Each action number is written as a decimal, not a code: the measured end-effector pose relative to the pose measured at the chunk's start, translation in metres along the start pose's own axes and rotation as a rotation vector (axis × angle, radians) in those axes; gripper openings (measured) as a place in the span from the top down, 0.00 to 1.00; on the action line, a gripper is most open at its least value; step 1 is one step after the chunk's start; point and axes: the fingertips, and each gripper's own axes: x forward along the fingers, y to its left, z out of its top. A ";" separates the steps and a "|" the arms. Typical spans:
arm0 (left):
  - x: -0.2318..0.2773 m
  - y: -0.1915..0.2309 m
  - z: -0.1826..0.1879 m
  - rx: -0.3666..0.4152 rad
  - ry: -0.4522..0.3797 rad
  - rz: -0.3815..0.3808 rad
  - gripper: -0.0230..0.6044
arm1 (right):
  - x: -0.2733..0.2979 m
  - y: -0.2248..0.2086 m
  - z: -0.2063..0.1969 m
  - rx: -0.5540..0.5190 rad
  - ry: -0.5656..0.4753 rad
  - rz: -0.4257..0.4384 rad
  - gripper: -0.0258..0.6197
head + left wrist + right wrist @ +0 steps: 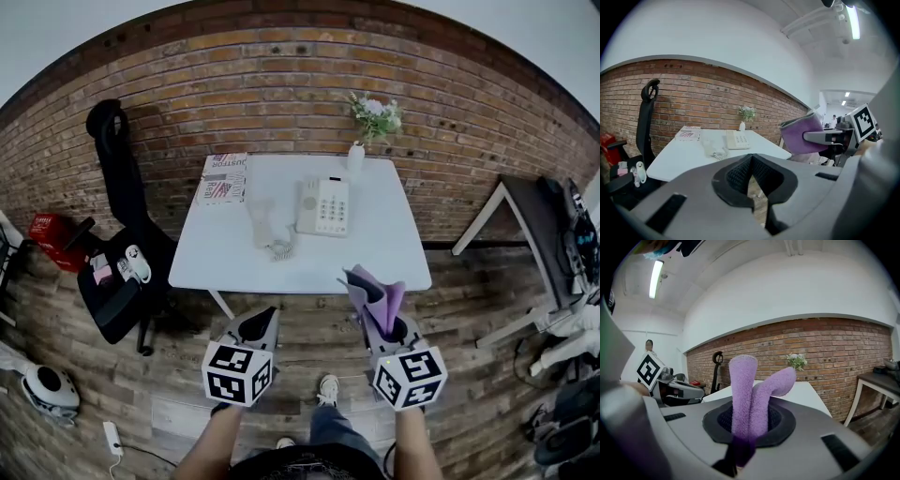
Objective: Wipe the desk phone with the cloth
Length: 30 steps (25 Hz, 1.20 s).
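Observation:
The cream desk phone (323, 206) sits at the back middle of the white table (394, 262). Its handset (262, 223) lies off the cradle to the left, with the coiled cord beside it. Both grippers hover over the floor in front of the table's near edge. My right gripper (375, 317) is shut on a purple cloth (380, 292), whose two folds stand up out of the jaws (750, 394). My left gripper (262, 319) is shut and holds nothing. In the left gripper view the phone (737, 139) lies far ahead, with the cloth (801, 136) to the right.
A white vase with flowers (358, 150) stands behind the phone, and a printed book (223, 178) lies at the table's back left corner. A black office chair (122, 253) stands left of the table, a dark side table (534, 216) to the right. Brick wall behind.

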 end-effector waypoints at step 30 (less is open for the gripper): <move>0.192 0.057 0.084 -0.055 0.027 0.171 0.96 | 0.184 -0.180 0.033 0.059 0.049 0.116 0.89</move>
